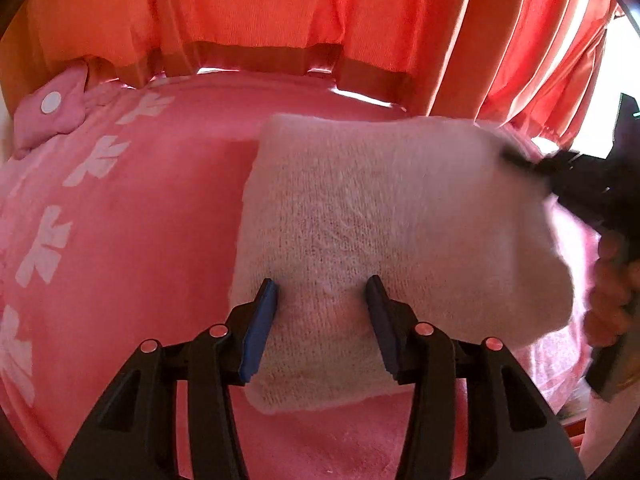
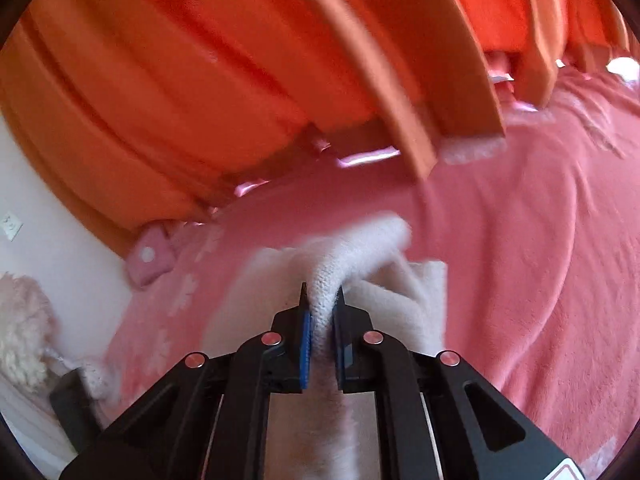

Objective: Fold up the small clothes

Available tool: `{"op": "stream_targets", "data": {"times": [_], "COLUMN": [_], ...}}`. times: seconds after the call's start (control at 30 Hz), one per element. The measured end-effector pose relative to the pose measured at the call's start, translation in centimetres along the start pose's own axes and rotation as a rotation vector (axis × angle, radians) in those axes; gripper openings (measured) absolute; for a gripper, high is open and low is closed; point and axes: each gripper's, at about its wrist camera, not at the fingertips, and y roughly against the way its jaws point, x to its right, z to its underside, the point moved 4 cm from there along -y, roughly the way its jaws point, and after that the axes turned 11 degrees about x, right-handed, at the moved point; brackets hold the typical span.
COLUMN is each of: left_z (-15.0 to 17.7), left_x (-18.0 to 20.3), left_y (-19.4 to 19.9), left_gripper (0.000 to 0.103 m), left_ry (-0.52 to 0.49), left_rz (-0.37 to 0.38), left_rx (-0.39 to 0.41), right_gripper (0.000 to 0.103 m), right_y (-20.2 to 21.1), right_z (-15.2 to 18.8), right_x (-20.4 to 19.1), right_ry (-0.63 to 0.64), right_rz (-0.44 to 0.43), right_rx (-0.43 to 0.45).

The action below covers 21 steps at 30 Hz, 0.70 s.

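Note:
A white fluffy knit garment (image 1: 380, 208) lies folded on a pink blanket (image 1: 160, 220). My left gripper (image 1: 322, 282) is open, its two blue-padded fingers standing apart over the garment's near edge with nothing pinched between them. My right gripper (image 1: 520, 160) comes in blurred from the right, held by a hand (image 1: 612, 292), and meets the garment's far right corner. In the right wrist view the right gripper (image 2: 323, 299) is shut on a raised fold of the garment (image 2: 360, 256), which lifts off the blanket (image 2: 520, 240).
Orange curtains (image 1: 280, 8) hang along the far edge of the bed. A pink cushion with a white dot (image 1: 50, 116) lies at the far left. In the right wrist view a white fluffy item (image 2: 20, 332) and a blurred black shape (image 2: 72, 404) sit at the left.

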Motion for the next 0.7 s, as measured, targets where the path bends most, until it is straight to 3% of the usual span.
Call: {"op": "stream_targets", "data": {"times": [0.03,0.1,0.23,0.3,0.33,0.37,0.43,0.53,0.63,0.7], "left_z": [0.1,0.3,0.3,0.2,0.2,0.2,0.3,0.4,0.3,0.5], "left_x": [0.1,0.4,0.2,-0.1,-0.1,0.0,0.1,0.4,0.1,-0.3], "left_y": [-0.1,-0.2,-0.2,-0.2,-0.2,-0.2,-0.1,0.2,1.1,1.5], "left_gripper": [0.046,0.046,0.046,0.047,0.047,0.047,0.046,0.046,0.047,0.048], "left_ry": [-0.007,-0.031,-0.027,-0.014,-0.017,-0.017,-0.020,-0.021,-0.012,-0.012], "left_rz": [-0.001,-0.019,-0.021,-0.011,-0.010,-0.014,-0.023,-0.036,-0.023,-0.015], "left_rx": [0.000,0.003,0.002,-0.003,-0.003,-0.001,0.009,0.008,-0.009,-0.016], "right_gripper": [0.008,0.009,0.018,0.031,0.047,0.050,0.050,0.012,0.011,0.011], "right_y": [-3.1,-2.3,4.1,6.8,7.3,7.5,6.6,5.4,9.0,10.3], "right_z": [2.2,2.3,1.5,2.8,3.8,5.2,8.1,10.1,8.3,7.8], "right_x": [1.6,1.5,0.1,-0.2,-0.3,-0.2,0.2,0.6,-0.2,0.1], "right_ry": [0.003,-0.007,-0.049,-0.023,-0.021,-0.023,-0.005,0.028,0.005,-0.011], "right_rz": [0.056,0.028,-0.051,-0.071,-0.087,-0.105,-0.088,-0.043,-0.080,-0.080], "right_rx": [-0.106,-0.059,0.013,0.010,-0.015,-0.054,-0.131,-0.178,-0.034,0.012]}}
